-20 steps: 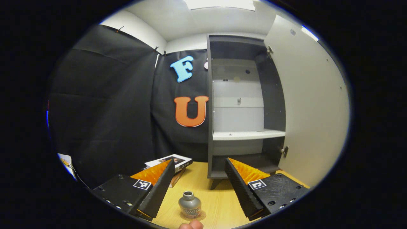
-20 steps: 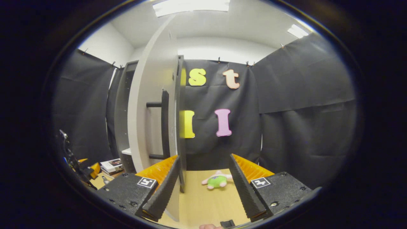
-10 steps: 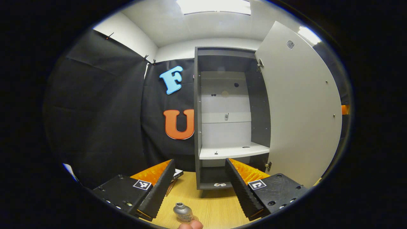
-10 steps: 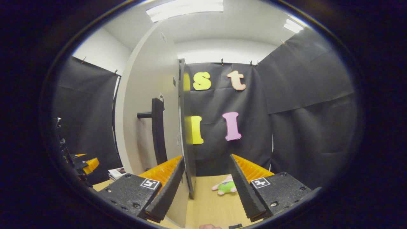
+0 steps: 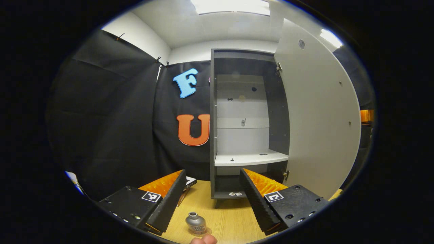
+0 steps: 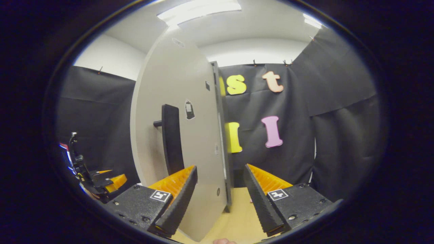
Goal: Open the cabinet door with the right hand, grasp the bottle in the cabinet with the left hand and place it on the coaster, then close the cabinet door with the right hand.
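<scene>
Right gripper view: right claw [image 6: 218,200] agape, level, facing cabinet door [image 6: 200,142]

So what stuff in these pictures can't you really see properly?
- Coaster, left gripper view: the bottle stands on it and hides nearly all of it.
- Books, left gripper view: mostly behind the left claw.
- Marks on the cabinet floor, left gripper view: too small to identify.
- Door handle, right gripper view: its lower end sits behind the right claw.
</scene>
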Demonstrator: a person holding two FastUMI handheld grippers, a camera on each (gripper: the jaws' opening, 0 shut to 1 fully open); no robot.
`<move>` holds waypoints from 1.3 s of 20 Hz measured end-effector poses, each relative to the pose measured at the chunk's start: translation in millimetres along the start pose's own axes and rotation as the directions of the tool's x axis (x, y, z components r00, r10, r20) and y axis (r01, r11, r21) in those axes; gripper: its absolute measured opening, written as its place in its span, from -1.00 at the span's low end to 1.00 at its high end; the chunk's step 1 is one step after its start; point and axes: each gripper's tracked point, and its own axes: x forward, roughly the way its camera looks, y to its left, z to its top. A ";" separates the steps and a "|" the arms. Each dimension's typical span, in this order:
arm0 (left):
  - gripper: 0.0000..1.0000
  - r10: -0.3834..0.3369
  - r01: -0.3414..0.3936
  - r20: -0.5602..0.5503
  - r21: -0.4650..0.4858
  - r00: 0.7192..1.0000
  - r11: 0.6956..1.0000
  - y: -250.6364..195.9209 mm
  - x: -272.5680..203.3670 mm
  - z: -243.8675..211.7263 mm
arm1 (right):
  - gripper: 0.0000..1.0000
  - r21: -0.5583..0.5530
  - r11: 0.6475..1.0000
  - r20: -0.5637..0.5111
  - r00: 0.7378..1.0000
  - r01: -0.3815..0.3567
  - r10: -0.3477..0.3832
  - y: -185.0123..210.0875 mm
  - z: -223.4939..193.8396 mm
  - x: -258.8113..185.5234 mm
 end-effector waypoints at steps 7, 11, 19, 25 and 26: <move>0.89 0.020 -0.020 -0.010 -0.021 1.000 1.000 17.4 -3.0 -5.1 | 0.86 0.000 0.987 -0.031 0.986 -0.163 0.163 70.5 -10.1 51.8; 0.89 0.029 -0.030 -0.026 -0.023 0.999 0.999 27.3 -3.5 -14.1 | 0.80 0.021 0.969 -0.048 0.968 -0.246 0.246 116.7 -18.1 87.5; 0.89 0.039 -0.040 -0.051 -0.035 0.998 0.999 45.6 -2.8 -26.0 | 0.81 0.014 0.957 -0.003 0.957 -0.290 0.290 183.7 -13.5 178.6; 0.89 0.050 -0.052 -0.062 -0.045 0.997 0.998 54.1 -9.9 -36.4 | 0.81 -0.061 0.973 -0.003 0.975 -0.223 0.223 191.8 -24.0 182.5; 0.89 0.049 -0.052 -0.062 -0.044 0.997 0.998 53.8 -11.8 -38.5 | 0.81 -0.062 0.976 -0.006 0.978 -0.208 0.208 184.5 -28.6 177.6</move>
